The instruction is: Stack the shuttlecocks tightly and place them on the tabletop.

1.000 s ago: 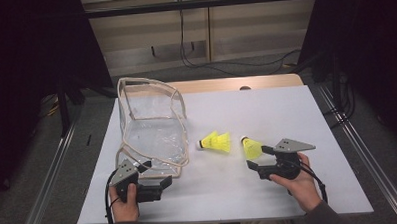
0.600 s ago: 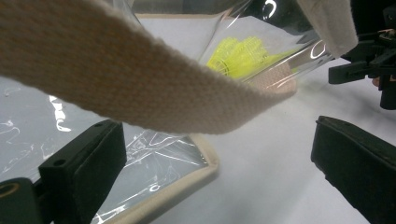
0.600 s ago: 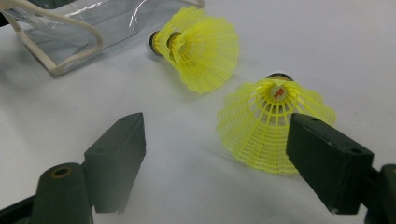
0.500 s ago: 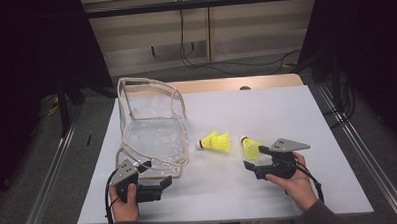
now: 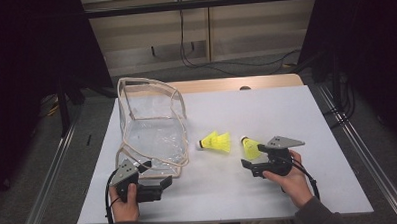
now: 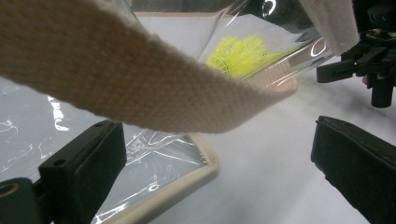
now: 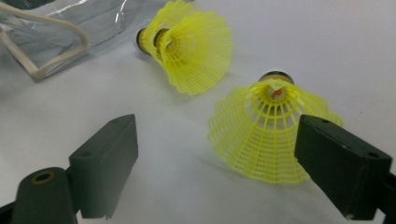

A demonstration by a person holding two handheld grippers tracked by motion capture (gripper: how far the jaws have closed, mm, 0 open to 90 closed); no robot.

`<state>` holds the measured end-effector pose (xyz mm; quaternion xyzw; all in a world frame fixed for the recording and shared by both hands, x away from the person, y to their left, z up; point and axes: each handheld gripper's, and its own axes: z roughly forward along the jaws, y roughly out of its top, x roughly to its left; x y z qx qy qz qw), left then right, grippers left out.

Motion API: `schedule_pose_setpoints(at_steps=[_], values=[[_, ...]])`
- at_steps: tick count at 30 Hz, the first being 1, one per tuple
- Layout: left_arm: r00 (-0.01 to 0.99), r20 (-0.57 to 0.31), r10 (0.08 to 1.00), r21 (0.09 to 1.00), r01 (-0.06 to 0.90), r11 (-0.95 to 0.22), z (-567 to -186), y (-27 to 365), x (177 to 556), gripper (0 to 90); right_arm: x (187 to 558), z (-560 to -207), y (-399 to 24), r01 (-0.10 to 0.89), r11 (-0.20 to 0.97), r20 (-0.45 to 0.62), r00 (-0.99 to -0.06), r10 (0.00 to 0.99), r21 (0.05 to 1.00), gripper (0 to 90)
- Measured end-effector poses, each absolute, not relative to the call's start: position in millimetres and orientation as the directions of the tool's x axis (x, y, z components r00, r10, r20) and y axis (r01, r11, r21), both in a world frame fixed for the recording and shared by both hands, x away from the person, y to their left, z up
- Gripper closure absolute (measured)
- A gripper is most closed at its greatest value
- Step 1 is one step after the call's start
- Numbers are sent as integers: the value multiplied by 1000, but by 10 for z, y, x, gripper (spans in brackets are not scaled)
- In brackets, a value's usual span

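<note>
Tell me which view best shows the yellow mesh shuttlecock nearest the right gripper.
The right gripper view: the yellow mesh shuttlecock lies close up, skirt and cork plain. The high view shows it small, beside the right gripper. The left gripper view leaves which shuttlecock unclear.

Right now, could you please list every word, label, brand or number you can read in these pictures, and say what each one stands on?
None can be read.
A small red mark sits inside the near shuttlecock, at the base of its cork: too small and blurred to read.
The clear bag, the two stacked shuttlecocks and both grippers carry no visible text.
</note>
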<state>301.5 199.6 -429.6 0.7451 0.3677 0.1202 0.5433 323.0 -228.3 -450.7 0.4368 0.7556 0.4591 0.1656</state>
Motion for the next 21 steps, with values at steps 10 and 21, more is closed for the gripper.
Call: schedule_pose_setpoints(at_steps=[10,21], values=[[702,-223,677,899,416,-135,-4288,2015,3012,34,3281,-4505,-2226,502,200,121,-535,836,841,254],[700,-226,678,900,417,-129,-4290,2013,3011,34,3342,-4520,-2197,496,215,84,-513,854,841,362]])
